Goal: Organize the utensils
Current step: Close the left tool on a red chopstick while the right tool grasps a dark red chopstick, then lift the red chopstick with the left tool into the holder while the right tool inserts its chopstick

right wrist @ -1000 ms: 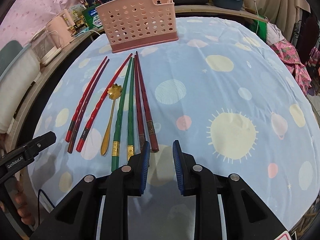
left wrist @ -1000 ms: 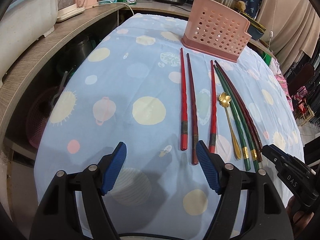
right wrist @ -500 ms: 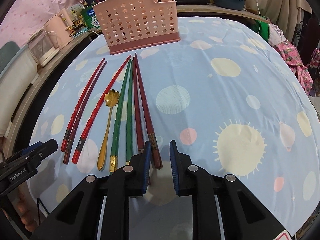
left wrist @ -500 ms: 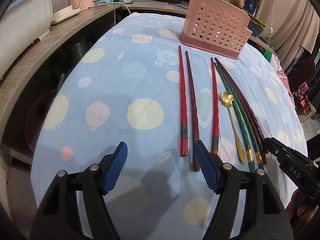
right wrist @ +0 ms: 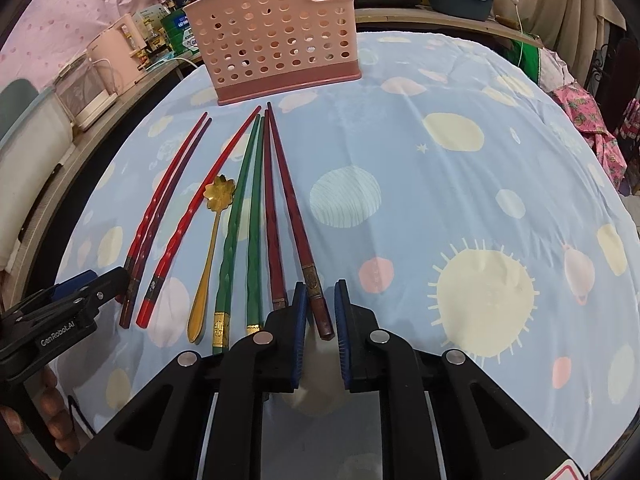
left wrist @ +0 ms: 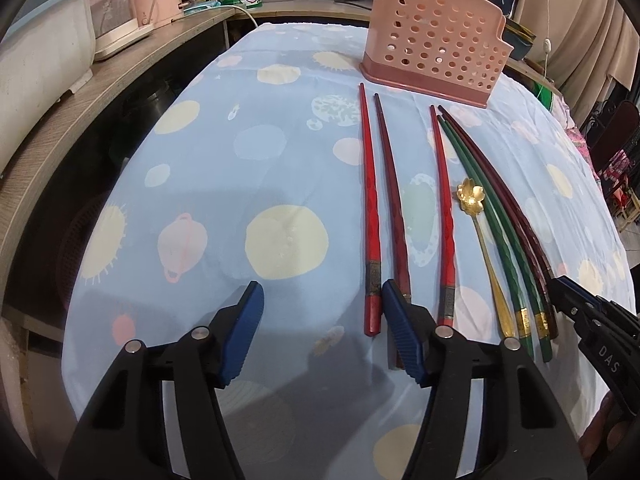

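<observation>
Several chopsticks lie side by side on the blue cloth, handles toward me: red ones [left wrist: 369,208], dark red ones [right wrist: 294,208] and two green ones [right wrist: 234,220]. A gold flower spoon [right wrist: 212,236] lies among them. A pink perforated utensil holder [right wrist: 276,36] stands beyond their tips; it also shows in the left wrist view [left wrist: 434,36]. My left gripper [left wrist: 322,300] is wide open, its right finger [left wrist: 404,340] over a dark red chopstick's handle. My right gripper [right wrist: 321,300] is narrowly open, straddling the handle end of the rightmost dark red chopstick [right wrist: 316,300].
A wooden counter [left wrist: 100,92] with a pink kettle and white appliances runs along the left of the table. Pots and bowls stand behind the holder. The table edge drops off on the right, with a chair and clothing beyond.
Both grippers moved forward toward the chopstick handles. The right gripper's jaws now sit on either side of the rightmost dark red chopstick's end. The left stayed wide open.
</observation>
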The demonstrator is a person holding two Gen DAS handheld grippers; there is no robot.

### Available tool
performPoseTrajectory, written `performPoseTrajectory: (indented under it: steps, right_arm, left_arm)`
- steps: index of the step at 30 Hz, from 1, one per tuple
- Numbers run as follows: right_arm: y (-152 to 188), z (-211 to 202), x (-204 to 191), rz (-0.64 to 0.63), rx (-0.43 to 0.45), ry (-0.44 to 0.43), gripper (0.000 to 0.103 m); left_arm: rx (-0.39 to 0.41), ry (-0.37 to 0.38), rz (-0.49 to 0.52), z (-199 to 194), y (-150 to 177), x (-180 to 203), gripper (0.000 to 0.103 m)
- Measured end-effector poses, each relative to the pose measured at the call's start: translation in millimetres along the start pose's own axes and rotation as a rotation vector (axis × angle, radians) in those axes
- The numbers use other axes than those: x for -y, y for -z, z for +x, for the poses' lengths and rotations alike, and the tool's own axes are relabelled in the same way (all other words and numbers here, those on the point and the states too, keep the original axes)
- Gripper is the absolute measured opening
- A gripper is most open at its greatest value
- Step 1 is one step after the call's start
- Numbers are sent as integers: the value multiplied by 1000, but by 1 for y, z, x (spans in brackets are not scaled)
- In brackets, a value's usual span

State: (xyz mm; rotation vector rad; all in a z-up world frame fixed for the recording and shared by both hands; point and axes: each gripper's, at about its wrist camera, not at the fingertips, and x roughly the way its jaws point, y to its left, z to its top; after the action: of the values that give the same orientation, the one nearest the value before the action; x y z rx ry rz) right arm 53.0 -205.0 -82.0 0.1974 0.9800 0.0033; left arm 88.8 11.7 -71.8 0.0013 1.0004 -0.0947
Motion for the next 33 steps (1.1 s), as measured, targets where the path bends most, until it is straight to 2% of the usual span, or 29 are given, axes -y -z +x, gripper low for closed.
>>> performPoseTrajectory:
  steps: [4,9,12,14,25,33]
  right_arm:
    - [0,0,0,-2,2,2,13]
    - [1,0,-1,-4,4,1,11]
    - [1,0,-1,-4,3,0,10]
    - [2,-1,-1,-6,2,-1,10]
    - [8,-13,0,1,9,-20,7]
    - [3,-40,7,22,67,-35,7]
  left_arm:
    - [9,-16,13,1,0,1,48]
    - [10,3,14,-1,-1,-2,25]
    - [8,19,17,-2,0,-1,14]
    - [5,30,16,-3,1,0,10]
    - [-8,65,-22,-12,2,-7,9]
    - [43,69,-45,-40,-8,-13,9]
